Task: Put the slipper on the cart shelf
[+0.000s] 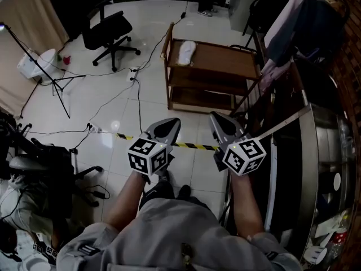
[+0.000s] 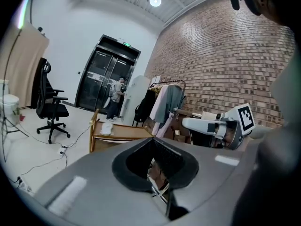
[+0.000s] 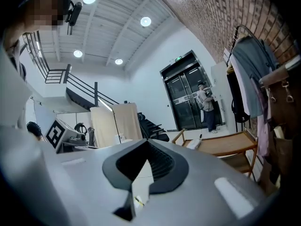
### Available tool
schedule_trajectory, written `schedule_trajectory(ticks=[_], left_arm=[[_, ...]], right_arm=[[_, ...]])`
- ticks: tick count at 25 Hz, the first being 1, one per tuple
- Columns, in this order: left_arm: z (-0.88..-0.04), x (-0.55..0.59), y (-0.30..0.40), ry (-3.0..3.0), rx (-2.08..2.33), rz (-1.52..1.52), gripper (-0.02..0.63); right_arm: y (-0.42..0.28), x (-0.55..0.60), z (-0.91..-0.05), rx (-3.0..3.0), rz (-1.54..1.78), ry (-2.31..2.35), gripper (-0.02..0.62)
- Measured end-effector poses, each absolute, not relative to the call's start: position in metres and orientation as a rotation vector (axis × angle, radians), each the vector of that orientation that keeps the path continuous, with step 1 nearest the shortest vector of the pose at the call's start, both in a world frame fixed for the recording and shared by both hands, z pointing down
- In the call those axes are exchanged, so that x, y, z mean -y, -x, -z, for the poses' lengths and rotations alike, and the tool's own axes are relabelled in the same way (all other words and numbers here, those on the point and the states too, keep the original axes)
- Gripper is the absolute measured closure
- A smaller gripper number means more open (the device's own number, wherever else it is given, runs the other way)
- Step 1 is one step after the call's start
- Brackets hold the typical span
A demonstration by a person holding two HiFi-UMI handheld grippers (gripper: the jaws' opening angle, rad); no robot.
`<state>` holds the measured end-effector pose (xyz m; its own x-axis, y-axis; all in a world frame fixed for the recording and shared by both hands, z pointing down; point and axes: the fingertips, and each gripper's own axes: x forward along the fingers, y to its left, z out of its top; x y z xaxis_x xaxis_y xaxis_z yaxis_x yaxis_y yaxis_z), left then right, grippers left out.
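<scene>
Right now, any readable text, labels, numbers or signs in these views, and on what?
No legible words or numbers in any view.
Green sign above the dark double doors: too small to read.
Square black-and-white markers on the white marker cubes: patterns only, no text.

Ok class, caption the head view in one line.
Left tool and right tool face a wooden cart, white slipper on its top shelf.
</scene>
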<state>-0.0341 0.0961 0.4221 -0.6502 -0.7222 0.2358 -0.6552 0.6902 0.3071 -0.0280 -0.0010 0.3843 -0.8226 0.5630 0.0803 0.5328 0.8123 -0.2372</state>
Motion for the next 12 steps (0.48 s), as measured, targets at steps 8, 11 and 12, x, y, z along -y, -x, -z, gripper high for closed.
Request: schedule_trajectory(ticks=[8, 11, 12], left_arm=[[-0.431, -0.092, 0.123, -1.13, 2.543, 0.286, 0.598], [-0.436, -0.092, 0.163, -1.17, 2.522, 0.274, 0.598], [-0.438, -0.093, 0.177, -1.177, 2.517, 0.278, 0.598]], right_arm=[[0.113, 0.002, -0.4, 2.83, -0.281, 0.815, 0.595], [0.155, -0.004, -0.401, 2.833, -0.261, 0.786, 0.595], [0.17, -0.006, -0.402, 2.833, -0.258, 0.776, 0.595]])
